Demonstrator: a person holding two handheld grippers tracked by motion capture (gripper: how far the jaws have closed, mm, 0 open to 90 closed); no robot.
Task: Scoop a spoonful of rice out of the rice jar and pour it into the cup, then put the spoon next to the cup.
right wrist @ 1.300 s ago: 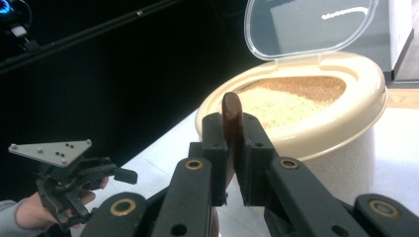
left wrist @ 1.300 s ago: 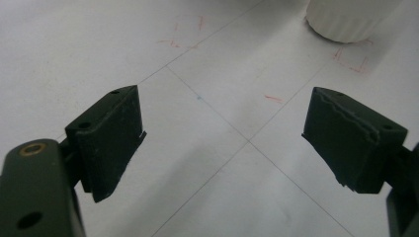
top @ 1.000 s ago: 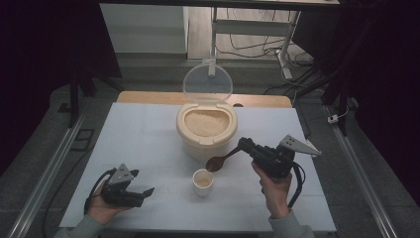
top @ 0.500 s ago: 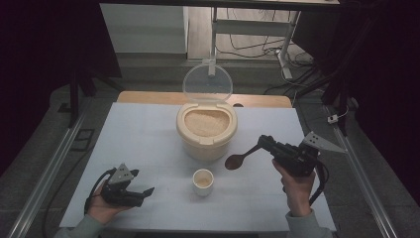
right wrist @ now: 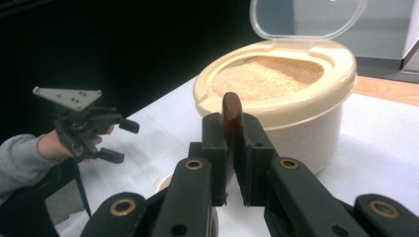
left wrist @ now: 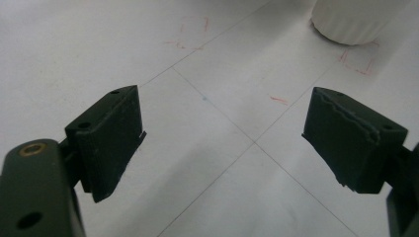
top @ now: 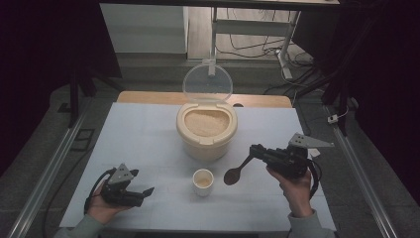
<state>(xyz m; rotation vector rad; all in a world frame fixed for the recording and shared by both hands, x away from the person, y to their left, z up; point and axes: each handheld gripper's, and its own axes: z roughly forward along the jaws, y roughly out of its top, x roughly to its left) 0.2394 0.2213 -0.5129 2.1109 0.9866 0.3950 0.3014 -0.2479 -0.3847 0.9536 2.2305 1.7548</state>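
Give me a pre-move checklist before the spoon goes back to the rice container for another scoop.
1. Right gripper clamped on the spoon: ok, jaws shut on the handle.
2. Container lid open: ok, it stands upright behind the rice.
3. Rice left to scoop: ok, nearly full.
4. Cup upright, clear of the spoon: ok.
5. Left gripper out of the way: ok, open, low at the table's near left.
6. Spoon bowl empty: cannot tell.

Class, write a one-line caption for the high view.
Right gripper holds a brown spoon beside a small cup.
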